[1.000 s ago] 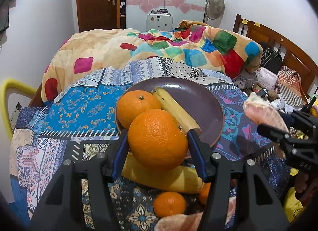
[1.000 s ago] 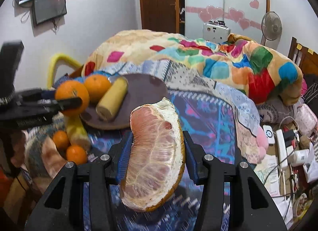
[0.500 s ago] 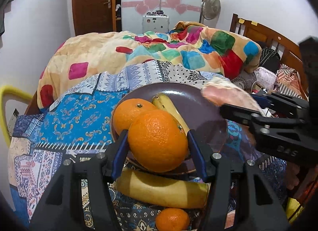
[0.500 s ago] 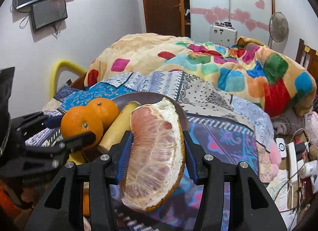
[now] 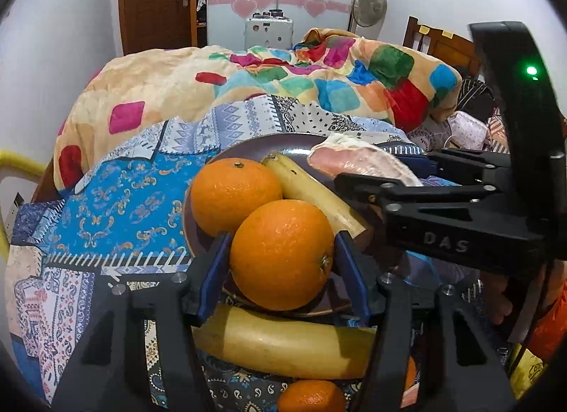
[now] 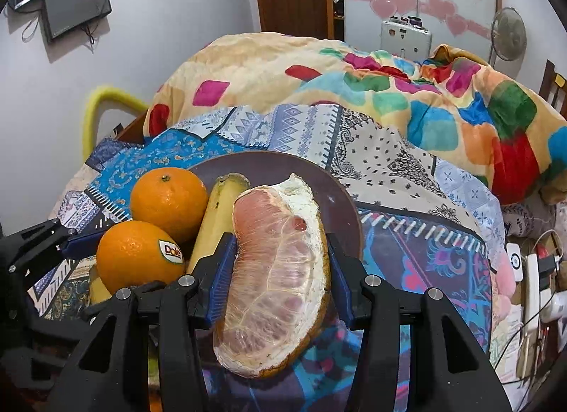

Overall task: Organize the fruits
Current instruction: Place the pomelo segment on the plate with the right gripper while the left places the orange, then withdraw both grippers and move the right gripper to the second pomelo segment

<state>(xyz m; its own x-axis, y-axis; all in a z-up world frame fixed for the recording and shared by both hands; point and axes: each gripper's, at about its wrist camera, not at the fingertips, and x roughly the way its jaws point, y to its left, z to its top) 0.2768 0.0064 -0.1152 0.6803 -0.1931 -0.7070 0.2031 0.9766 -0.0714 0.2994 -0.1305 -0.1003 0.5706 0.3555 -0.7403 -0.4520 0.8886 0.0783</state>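
From the left wrist view, the left gripper [image 5: 281, 256] clamps a large orange [image 5: 281, 254] between its blue pads, one pad on each flank, so the round fruit cannot roll out. It hangs at the 6 o'clock rim of the brown plate [image 5: 248, 144], seemingly about to be lowered in. On the plate, a second orange [image 5: 235, 196] sits at 9 o'clock with a peeled banana piece [image 5: 312, 196] just beside it, running toward 4 o'clock. Off the plate, at 6 o'clock below the jaws, a whole banana [image 5: 283, 348] lies across the patterned blanket [image 5: 117, 199], with a small orange [image 5: 310, 396] nearer still. The right gripper [image 5: 372, 171] comes in from 3 o'clock carrying the pomelo wedge [image 5: 358, 164] over the plate's far right part.

In the right wrist view, the right gripper [image 6: 278, 266] holds the pomelo wedge [image 6: 276, 270] at a narrower spacing, its pads pressing the wedge's two long sides; gripping across the thin direction probably keeps the soft flesh from tearing. The wedge hangs over the plate [image 6: 333, 196] at about 5 o'clock, where bare surface remains, likely its landing spot. The banana piece [image 6: 219, 213] touches the plated orange [image 6: 168, 199] at 9 o'clock. The held orange [image 6: 140, 256], with a sticker, sits at 8 o'clock in the left gripper [image 6: 106, 245], whose far jaw is hidden.
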